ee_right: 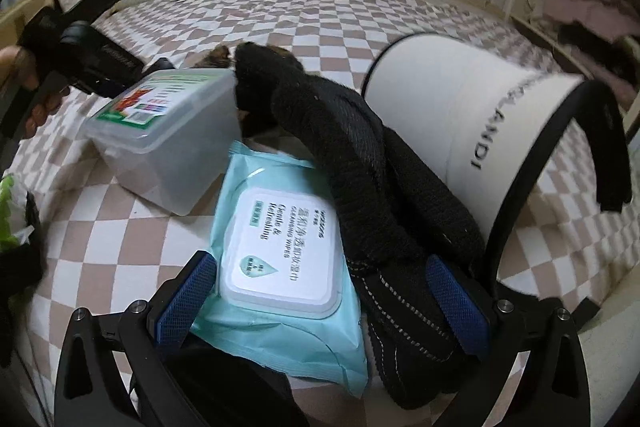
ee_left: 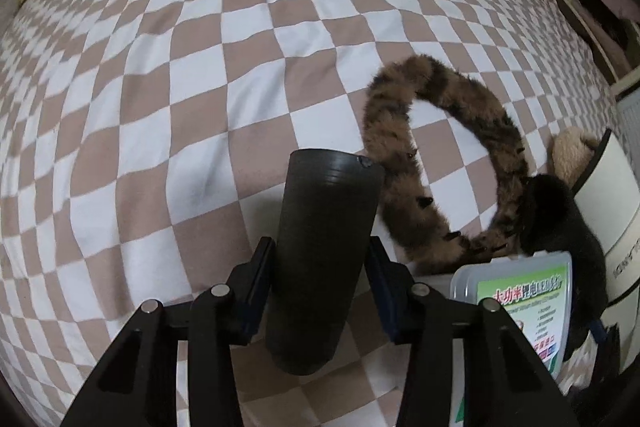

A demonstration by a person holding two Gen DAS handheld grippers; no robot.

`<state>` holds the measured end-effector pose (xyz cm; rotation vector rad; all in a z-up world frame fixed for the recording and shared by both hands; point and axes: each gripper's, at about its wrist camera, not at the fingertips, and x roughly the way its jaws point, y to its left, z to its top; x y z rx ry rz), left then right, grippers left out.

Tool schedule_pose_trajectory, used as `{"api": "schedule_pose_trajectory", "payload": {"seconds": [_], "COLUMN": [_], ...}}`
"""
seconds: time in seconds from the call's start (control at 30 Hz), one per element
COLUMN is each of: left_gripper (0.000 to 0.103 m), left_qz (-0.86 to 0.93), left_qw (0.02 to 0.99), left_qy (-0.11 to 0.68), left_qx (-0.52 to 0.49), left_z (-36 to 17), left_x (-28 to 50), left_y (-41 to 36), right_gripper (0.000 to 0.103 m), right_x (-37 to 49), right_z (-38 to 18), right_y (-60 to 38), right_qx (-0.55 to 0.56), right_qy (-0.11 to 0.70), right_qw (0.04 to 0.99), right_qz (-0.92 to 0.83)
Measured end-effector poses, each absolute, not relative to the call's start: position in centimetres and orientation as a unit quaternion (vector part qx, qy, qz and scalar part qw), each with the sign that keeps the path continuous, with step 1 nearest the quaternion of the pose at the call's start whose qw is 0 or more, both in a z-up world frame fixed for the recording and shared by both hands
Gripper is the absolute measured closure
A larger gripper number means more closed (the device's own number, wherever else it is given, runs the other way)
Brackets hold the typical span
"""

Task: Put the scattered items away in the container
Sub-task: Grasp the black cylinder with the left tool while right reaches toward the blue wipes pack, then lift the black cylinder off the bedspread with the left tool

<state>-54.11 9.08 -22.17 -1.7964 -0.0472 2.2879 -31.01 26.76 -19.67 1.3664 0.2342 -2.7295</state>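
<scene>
Here the left gripper (ee_left: 320, 259) clamps a dark cylinder (ee_left: 320, 259) above the checkered bed (ee_left: 160, 107). The right gripper (ee_right: 324, 291) stands open around a wipes pack (ee_right: 276, 267) and black glove (ee_right: 384, 227), near the white container (ee_right: 460, 115) lying at right.

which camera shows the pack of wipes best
The right wrist view: the pack of wipes lies flat on the bed, its lid label facing the camera, partly overlapped by a black glove. The left wrist view does not show it.

Left tongs (ee_left: 320, 291) clamp a dark cylinder (ee_left: 320, 259).
</scene>
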Motion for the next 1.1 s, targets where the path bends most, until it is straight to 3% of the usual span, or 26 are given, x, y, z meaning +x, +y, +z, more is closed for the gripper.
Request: {"api": "schedule_pose_trajectory", "payload": {"seconds": [0.13,0.47,0.67,0.9,1.1], "left_gripper": [0.059,0.061,0.061,0.061,0.061], "left_qz": [0.784,0.797,0.810,0.818,0.818], "left_qw": [0.110,0.159,0.201,0.216,0.225], "left_qy": [-0.041,-0.087,-0.058,-0.032,-0.043], "left_qx": [-0.610,-0.576,-0.548,-0.532,-0.528], "left_z": [-22.4,-18.3,-14.5,-12.3,-9.4], "left_x": [-53.6,-48.9,-45.6,-39.1,-33.1], "left_y": [8.4,8.0,8.3,9.2,6.8], "right_gripper": [0.000,0.000,0.000,0.000,0.024], "right_x": [-30.6,-32.0,-32.7,-34.1,-33.4], "right_z": [-18.9,-20.0,-21.2,-20.9,-19.9], "right_y": [26.0,26.2,28.6,27.3,27.3], "right_qx": [0.444,0.477,0.506,0.497,0.478], "right_qy": [0.103,0.057,-0.036,-0.002,0.019], "right_qw": [0.050,0.052,0.082,0.060,0.073], "right_qz": [-0.889,-0.875,-0.858,-0.865,-0.875]}}
